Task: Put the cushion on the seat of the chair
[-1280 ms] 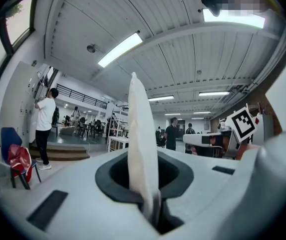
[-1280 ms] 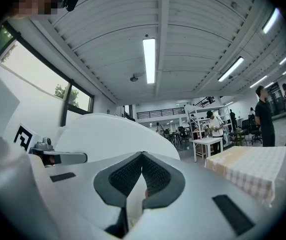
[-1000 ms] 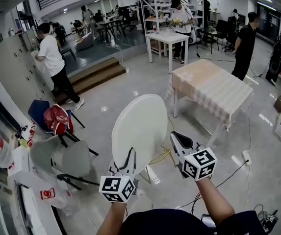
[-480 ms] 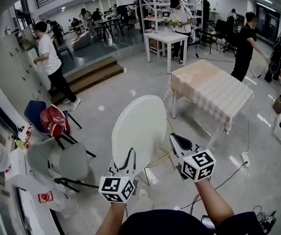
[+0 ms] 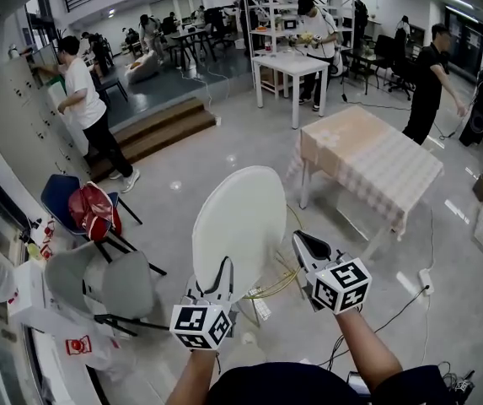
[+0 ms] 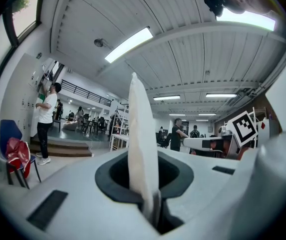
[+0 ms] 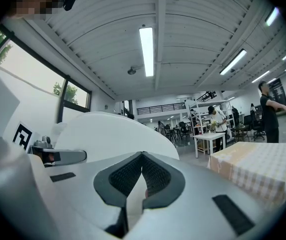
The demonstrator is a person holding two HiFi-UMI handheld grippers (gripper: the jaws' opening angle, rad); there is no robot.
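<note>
Cushion (image 5: 241, 222), clamped at its near edge in the left tool (image 5: 220, 270) with the closed right tool (image 5: 302, 241) beside it, probably needs carrying left and lowering flat, centred, onto the grey chair (image 5: 130, 283).

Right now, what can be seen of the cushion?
The cushion is a thin, white, smooth-looking pad with a rounded top, held upright in the air above the floor. The left gripper is shut on its lower edge. The right gripper, jaws together, sits close by its right side; contact there cannot be confirmed.
</note>
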